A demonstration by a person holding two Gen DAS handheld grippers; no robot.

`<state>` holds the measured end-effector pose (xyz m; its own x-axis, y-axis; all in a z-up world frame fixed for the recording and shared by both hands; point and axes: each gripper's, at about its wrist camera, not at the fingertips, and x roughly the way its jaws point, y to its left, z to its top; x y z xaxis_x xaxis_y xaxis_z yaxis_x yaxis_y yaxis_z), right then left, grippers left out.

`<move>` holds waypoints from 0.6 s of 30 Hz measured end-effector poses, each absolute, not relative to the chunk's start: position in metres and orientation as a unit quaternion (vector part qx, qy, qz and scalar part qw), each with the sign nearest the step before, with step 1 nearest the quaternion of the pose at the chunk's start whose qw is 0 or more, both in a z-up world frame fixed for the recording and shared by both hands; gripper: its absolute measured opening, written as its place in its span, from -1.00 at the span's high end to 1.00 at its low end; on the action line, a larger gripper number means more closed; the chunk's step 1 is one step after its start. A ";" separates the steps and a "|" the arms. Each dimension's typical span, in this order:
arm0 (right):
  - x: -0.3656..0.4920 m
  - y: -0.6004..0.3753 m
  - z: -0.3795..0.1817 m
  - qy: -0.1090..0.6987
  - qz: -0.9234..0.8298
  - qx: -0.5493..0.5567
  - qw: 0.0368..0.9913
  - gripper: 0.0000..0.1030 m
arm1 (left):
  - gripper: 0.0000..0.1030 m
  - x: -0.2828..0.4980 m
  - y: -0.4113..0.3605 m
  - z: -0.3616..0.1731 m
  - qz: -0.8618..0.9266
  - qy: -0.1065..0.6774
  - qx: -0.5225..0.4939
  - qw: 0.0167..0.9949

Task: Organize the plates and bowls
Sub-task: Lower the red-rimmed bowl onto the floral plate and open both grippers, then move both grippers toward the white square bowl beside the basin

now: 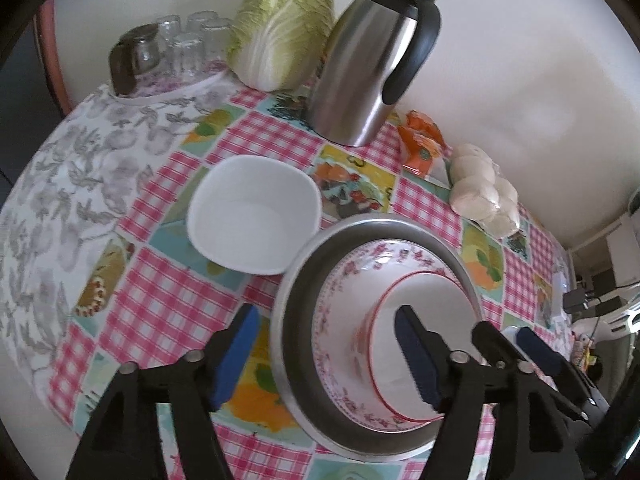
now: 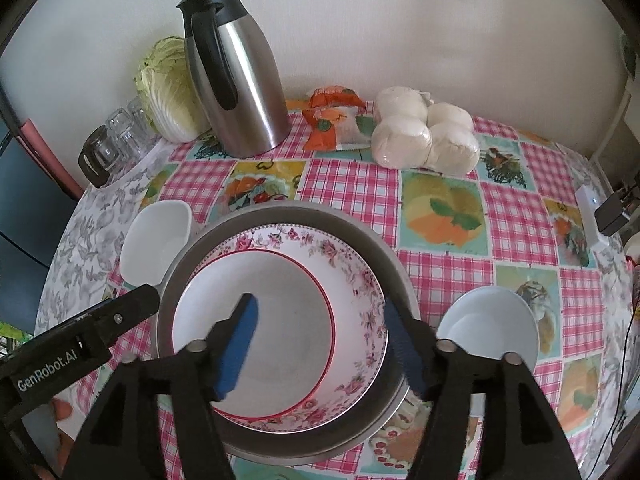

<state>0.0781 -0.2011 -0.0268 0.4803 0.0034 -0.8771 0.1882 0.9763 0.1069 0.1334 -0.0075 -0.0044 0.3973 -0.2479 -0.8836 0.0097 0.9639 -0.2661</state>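
While nested: 3 dishes (image 2: pixel 276 280), 2 loose white bowls (image 2: pixel 158 240).

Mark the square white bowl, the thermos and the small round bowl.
Square white bowl (image 1: pixel 256 216), left wrist view, inner floor.
Thermos (image 2: pixel 244 92), right wrist view, steel body.
Small round bowl (image 2: pixel 490 326), right wrist view, inside of bowl.
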 end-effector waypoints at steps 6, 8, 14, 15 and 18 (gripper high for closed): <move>0.077 -0.202 -0.025 0.500 -0.063 0.089 0.859 -0.43 | -0.78 0.135 -0.001 -0.006 -0.049 0.546 -0.091 0.832; 0.077 -0.202 -0.025 0.499 -0.064 0.087 0.860 -0.67 | -0.82 0.136 0.000 -0.006 -0.045 0.545 -0.089 0.832; 0.076 -0.200 -0.023 0.491 -0.065 0.079 0.865 -0.68 | -0.99 0.137 0.007 -0.004 -0.032 0.538 -0.090 0.837; 0.076 -0.200 -0.023 0.489 -0.066 0.077 0.866 -0.68 | -1.00 0.137 0.009 -0.003 -0.028 0.537 -0.090 0.838; 0.074 -0.197 -0.020 0.479 -0.068 0.072 0.872 -0.70 | -1.00 0.138 0.016 -0.002 -0.007 0.530 -0.085 0.844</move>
<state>0.0744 -0.1975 -0.0202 0.5319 -0.0504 -0.8453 0.1875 0.9805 0.0595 0.1381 0.0156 -0.0021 0.4389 -0.1020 -0.8927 -0.0772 0.9856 -0.1505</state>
